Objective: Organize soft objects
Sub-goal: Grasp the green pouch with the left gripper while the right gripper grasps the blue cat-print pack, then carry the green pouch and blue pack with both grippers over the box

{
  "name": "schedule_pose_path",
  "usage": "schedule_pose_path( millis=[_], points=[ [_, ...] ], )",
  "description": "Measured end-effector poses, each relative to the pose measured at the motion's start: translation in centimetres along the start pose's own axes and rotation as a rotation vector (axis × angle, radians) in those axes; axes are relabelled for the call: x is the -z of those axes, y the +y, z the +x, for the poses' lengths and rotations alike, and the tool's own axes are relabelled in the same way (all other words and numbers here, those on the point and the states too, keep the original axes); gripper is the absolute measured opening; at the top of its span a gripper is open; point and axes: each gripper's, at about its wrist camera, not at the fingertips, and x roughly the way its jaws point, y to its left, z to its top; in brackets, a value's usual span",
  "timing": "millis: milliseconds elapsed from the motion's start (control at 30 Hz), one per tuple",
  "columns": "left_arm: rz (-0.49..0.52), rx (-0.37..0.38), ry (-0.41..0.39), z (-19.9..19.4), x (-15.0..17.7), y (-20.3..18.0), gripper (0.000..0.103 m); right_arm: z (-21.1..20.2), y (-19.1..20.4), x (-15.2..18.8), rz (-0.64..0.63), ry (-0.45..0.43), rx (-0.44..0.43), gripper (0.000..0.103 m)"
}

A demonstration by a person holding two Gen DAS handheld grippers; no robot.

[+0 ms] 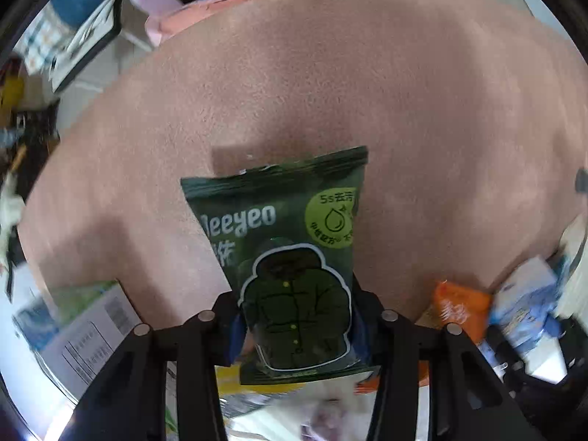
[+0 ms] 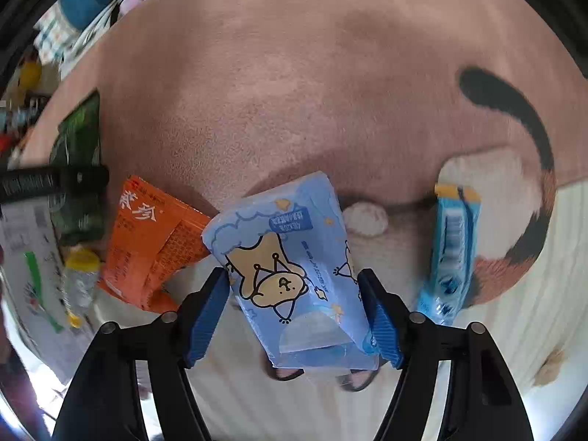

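My left gripper (image 1: 297, 327) is pinching the green pack (image 1: 290, 257) by its lower half, both pads pressed into its sides, and the pack hangs clear above the pink rug (image 1: 404, 92). My right gripper (image 2: 294, 312) stands around the blue tissue pack (image 2: 290, 268): its right pad (image 2: 382, 327) seems to touch the pack's edge, but a gap shows at the left pad, so I judge it spread and not yet gripping, with the pack apparently lying on the rug's white part (image 2: 496, 349). In the right view the orange pack (image 2: 154, 239) lies just left of the blue one, touching or slightly under its corner; I cannot tell which. A light blue pack (image 2: 454, 250) lies well to the right, near the cat tail pattern (image 2: 514, 117). A small bottle with a yellow cap (image 2: 81, 275) and a white box (image 1: 92, 338) sit off the rug's left edge. I see no bin or tidy row, so I cannot tell where the packs belong. My judgement is that the work is early: one pack is in hand, another about to be taken, and at least two soft packs lie loose. The wide pink stretch ahead looks like the likely place to line them up.
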Motion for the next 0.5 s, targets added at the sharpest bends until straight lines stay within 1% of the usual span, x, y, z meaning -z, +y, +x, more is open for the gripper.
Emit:
schedule_pose_path(
  millis=[33,167,233,400,433,467,500],
  points=[
    [0.002,-0.001,-0.002,0.0,0.0,0.0,0.045,0.0,-0.2,0.0,0.012,0.001,-0.005,0.073],
    [0.010,0.006,0.004,-0.1,-0.1,-0.2,0.045,0.6,-0.3,-1.0,0.016,0.017,0.002,0.076],
    [0.015,0.008,0.006,-0.1,0.0,-0.3,0.045,0.9,0.0,-1.3,0.004,0.025,0.019,0.079],
    [0.020,0.030,0.003,-0.4,-0.1,0.6,0.045,0.9,1.7,-2.5,-0.028,0.019,0.094,0.079],
    [0.015,0.037,0.001,-0.4,-0.3,1.0,0.044,0.8,1.7,-2.5,-0.024,0.016,0.101,0.078],
    [0.004,0.049,-0.005,-0.4,0.0,1.2,0.042,0.7,1.8,-2.6,-0.019,0.012,0.109,0.075],
    [-0.001,0.049,-0.009,-0.3,0.2,1.5,0.038,0.8,2.7,-2.6,-0.016,0.006,0.129,0.071]
  ],
)
